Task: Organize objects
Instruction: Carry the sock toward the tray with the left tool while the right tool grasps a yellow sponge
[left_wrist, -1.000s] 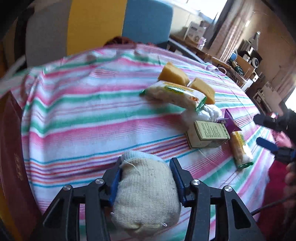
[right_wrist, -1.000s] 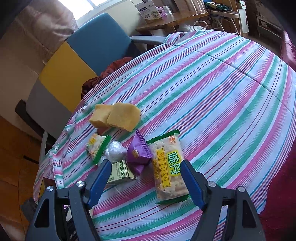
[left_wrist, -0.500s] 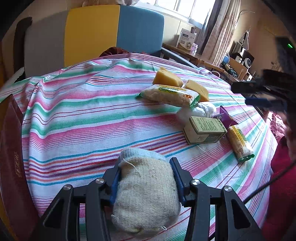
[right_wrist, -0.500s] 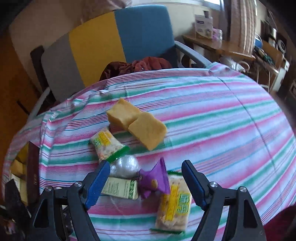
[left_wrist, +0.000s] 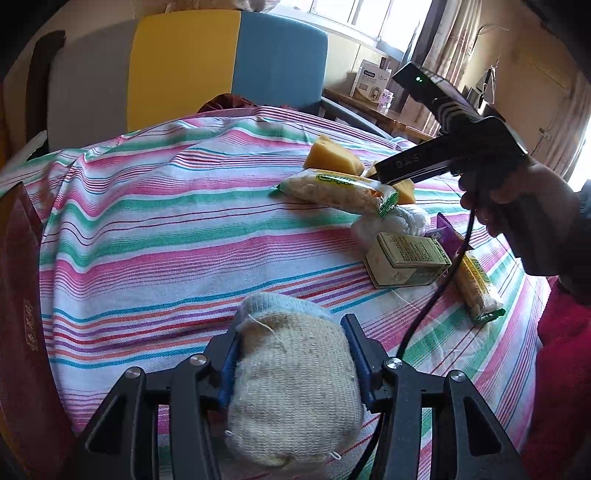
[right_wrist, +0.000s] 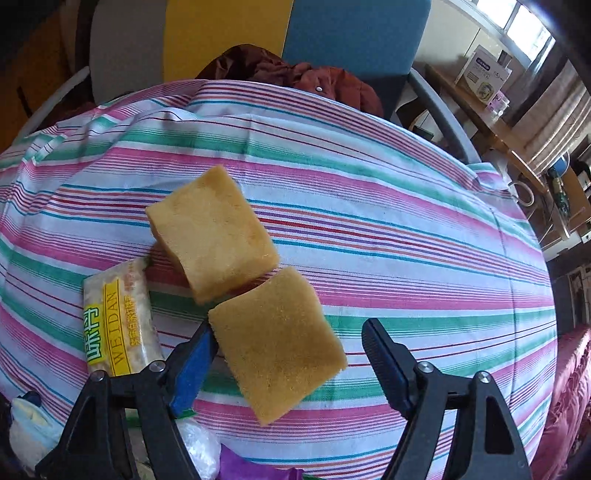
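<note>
My left gripper (left_wrist: 291, 332) is shut on a rolled beige sock (left_wrist: 295, 384) with a pale blue cuff, just above the striped tablecloth (left_wrist: 155, 229). My right gripper (right_wrist: 288, 332) is open, its jaws on either side of the near yellow sponge (right_wrist: 277, 343); a second sponge (right_wrist: 212, 232) lies just beyond. In the left wrist view the right gripper's body (left_wrist: 454, 147) hovers over the far sponge (left_wrist: 332, 157) and a cracker packet (left_wrist: 336, 190). That packet also shows in the right wrist view (right_wrist: 118, 325).
A green box (left_wrist: 406, 260), a white plastic wad (left_wrist: 391, 223), a purple wrapper (left_wrist: 445, 232) and a second cracker packet (left_wrist: 478, 290) lie at right. A dark red book (left_wrist: 22, 321) stands at left. A yellow-blue chair (left_wrist: 229, 59) stands behind the table.
My right gripper has moved forward over the pile and down to the near sponge, still open. My left gripper holds the sock in about the same place.
</note>
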